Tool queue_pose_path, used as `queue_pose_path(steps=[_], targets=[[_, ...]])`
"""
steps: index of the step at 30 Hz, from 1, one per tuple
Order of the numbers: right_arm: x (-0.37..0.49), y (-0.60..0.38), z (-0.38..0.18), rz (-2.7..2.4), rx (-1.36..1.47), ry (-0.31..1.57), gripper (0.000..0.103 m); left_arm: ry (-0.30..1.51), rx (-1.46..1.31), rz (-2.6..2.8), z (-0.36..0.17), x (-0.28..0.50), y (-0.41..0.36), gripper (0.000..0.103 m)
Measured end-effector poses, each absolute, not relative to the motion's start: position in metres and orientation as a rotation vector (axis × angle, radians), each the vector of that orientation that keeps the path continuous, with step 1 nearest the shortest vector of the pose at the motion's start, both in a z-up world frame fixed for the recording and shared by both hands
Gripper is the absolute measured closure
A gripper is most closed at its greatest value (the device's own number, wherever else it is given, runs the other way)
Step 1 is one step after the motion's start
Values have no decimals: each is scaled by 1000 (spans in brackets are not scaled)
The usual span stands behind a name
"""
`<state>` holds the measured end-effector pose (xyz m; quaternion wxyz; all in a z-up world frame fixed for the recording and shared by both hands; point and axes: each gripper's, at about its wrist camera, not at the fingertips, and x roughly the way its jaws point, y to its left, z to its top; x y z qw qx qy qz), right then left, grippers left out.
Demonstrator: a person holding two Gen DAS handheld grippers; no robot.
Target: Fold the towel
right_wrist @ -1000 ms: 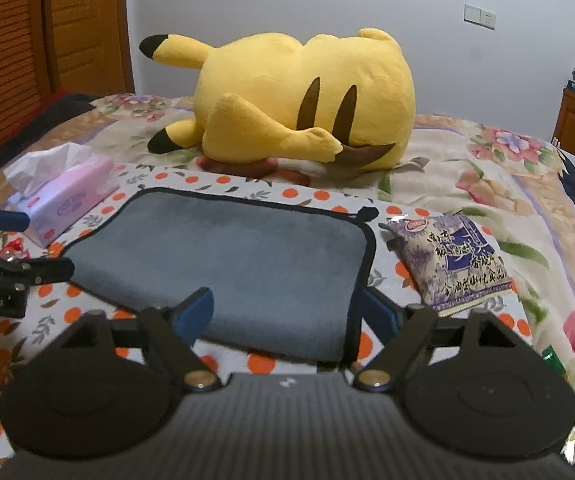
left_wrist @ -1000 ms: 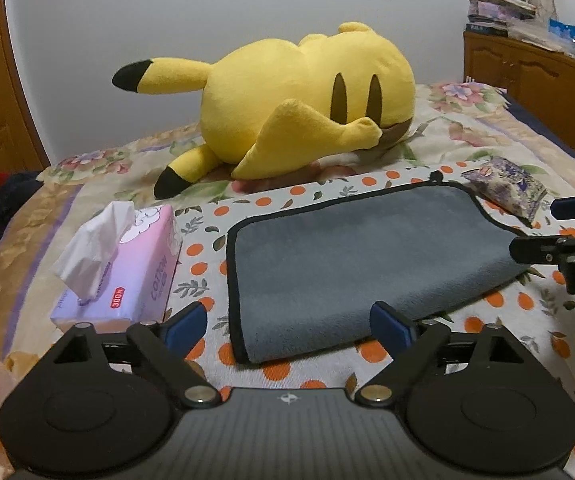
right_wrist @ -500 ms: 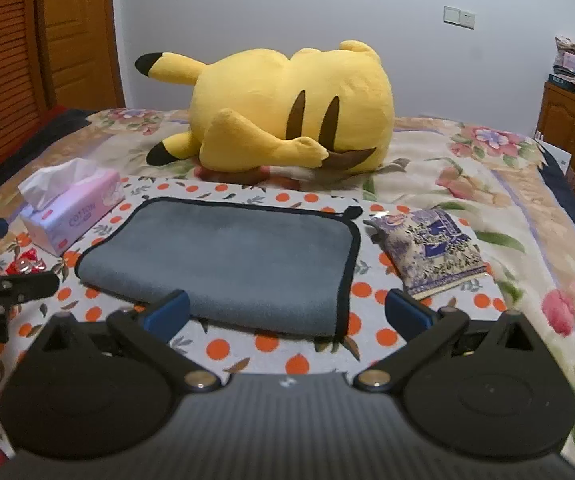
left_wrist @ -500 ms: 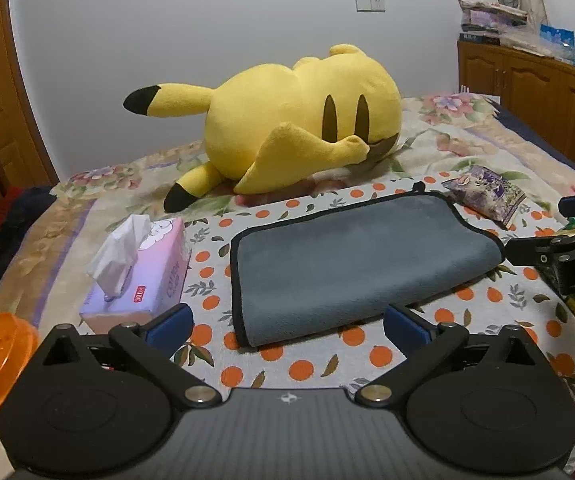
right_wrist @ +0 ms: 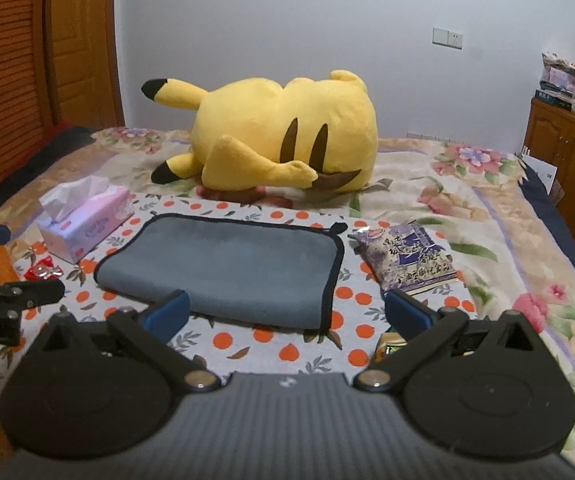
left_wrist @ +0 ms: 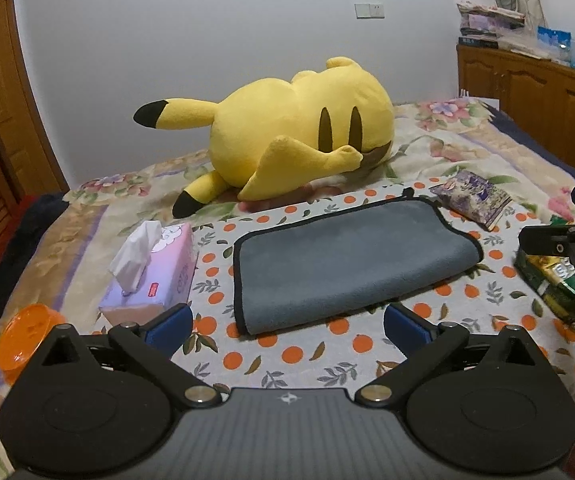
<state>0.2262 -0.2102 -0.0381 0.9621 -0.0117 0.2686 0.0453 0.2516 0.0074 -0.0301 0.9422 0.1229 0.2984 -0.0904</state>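
Note:
A grey towel with black trim lies folded flat on the orange-dotted cloth; it also shows in the right wrist view. My left gripper is open and empty, held back from the towel's near edge. My right gripper is open and empty, just short of the towel's near right corner. The right gripper's side shows at the right edge of the left wrist view, and the left gripper at the left edge of the right wrist view.
A yellow plush toy lies behind the towel. A pink tissue box stands left of it, a purple snack packet right of it, a green packet near right, an orange dish near left. Wooden cabinets line the right.
Both grippers have drawn back and up from the towel, which now looks smaller and farther. The towel lies unmoved. Both grippers stay open.

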Motion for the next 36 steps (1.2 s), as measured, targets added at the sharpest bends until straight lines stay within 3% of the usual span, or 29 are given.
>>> queue_pose_path(steps=[36], targets=[[124,-207,10,84,-1,463,0,569,191,-182,17,137,17,0]])
